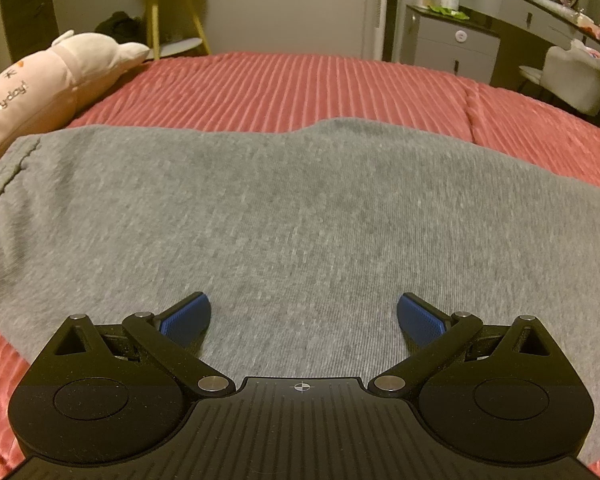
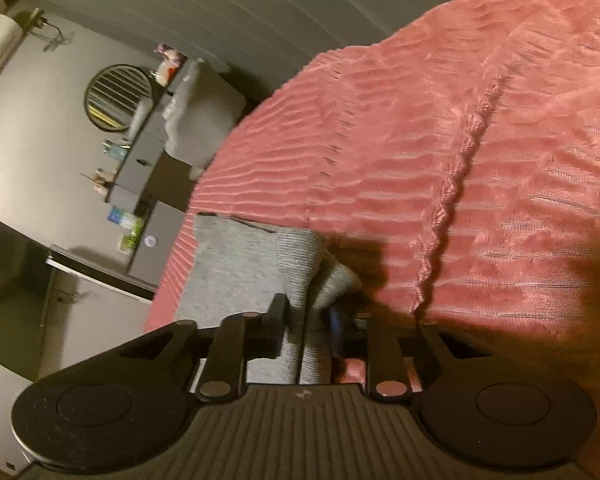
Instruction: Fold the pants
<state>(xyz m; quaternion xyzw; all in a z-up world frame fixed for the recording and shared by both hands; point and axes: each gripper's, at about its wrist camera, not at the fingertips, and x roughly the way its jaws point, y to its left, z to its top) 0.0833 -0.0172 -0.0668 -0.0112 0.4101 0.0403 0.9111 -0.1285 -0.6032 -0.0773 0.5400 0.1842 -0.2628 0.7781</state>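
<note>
Grey knit pants (image 1: 284, 208) lie spread flat on a pink ribbed bedspread (image 1: 308, 84). My left gripper (image 1: 304, 314) is open just above the near part of the pants, its blue pads (image 1: 188, 318) wide apart and holding nothing. In the right wrist view, tilted sideways, my right gripper (image 2: 308, 316) is shut on a bunched edge of the grey pants (image 2: 300, 272), lifted a little off the bedspread (image 2: 480, 160). More of the pants trails away to the left behind the grip.
A pale plush pillow (image 1: 48, 80) lies at the bed's far left. Beyond the bed stand a yellow side table (image 1: 172, 12), a grey dresser (image 1: 452, 40) with bottles and a round mirror, and a grey chair (image 1: 580, 76).
</note>
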